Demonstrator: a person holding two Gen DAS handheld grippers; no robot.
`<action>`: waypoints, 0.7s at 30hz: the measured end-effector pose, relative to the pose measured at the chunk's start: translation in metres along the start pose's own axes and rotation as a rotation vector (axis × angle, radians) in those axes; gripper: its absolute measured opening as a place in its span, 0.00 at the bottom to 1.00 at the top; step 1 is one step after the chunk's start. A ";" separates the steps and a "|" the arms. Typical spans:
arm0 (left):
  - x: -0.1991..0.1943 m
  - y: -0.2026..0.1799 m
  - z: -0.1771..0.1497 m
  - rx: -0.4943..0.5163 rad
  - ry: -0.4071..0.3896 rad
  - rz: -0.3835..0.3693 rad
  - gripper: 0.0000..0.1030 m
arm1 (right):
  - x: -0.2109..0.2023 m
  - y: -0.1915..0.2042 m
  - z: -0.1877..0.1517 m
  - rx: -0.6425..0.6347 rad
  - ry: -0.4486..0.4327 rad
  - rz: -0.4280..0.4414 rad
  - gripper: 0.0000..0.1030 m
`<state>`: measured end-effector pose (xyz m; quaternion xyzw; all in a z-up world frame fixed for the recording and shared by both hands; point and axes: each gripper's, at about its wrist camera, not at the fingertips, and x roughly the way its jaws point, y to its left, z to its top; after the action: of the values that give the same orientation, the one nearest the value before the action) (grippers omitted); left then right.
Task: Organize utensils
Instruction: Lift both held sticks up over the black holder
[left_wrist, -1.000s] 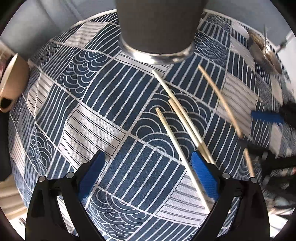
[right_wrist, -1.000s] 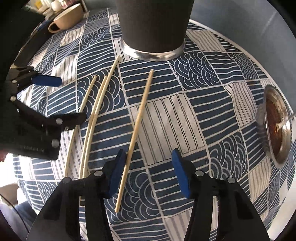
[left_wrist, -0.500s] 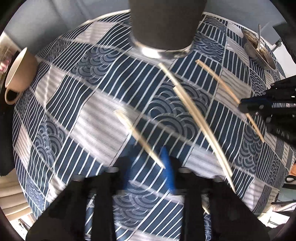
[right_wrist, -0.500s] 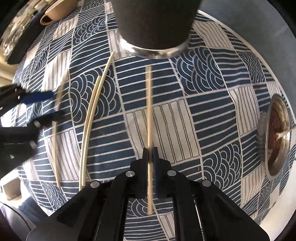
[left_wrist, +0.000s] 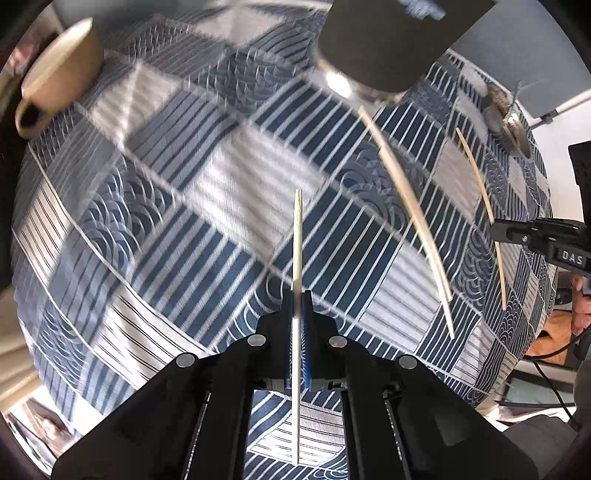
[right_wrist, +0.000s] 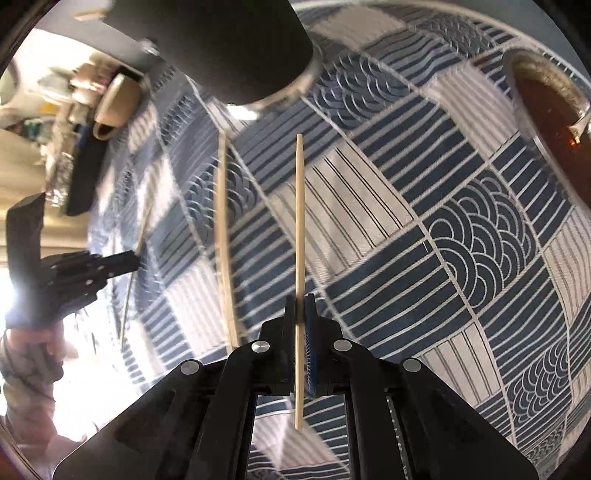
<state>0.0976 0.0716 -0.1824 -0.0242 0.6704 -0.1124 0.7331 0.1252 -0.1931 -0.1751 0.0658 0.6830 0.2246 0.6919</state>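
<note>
Both my left gripper (left_wrist: 297, 295) and my right gripper (right_wrist: 301, 299) have just clamped one chopstick (left_wrist: 297, 240) each, lifting them off the cloth below the dark holder (left_wrist: 384, 40). Two chopsticks (left_wrist: 406, 192) remain lying below that holder, so half the set is now in hand

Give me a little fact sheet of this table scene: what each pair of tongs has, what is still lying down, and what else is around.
left tongs: shut on one pale wooden chopstick
right tongs: shut on another pale wooden chopstick
still lying: two chopsticks side by side on the cloth
surface: blue-and-white patterned tablecloth
holder: tall dark cylindrical container with a shiny metal base
other items: beige ceramic mug; metal bowl of brown liquid
</note>
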 end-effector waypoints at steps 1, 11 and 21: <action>-0.008 -0.002 0.002 0.013 -0.014 0.004 0.04 | -0.006 0.005 -0.005 -0.004 -0.021 0.003 0.04; -0.088 -0.045 0.058 0.145 -0.202 0.027 0.05 | -0.103 0.026 0.001 -0.017 -0.286 0.041 0.05; -0.142 -0.076 0.094 0.220 -0.332 0.048 0.05 | -0.158 0.057 0.028 -0.053 -0.431 0.025 0.05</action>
<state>0.1696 0.0147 -0.0197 0.0539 0.5246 -0.1617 0.8341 0.1454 -0.1994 -0.0062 0.1025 0.5124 0.2317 0.8205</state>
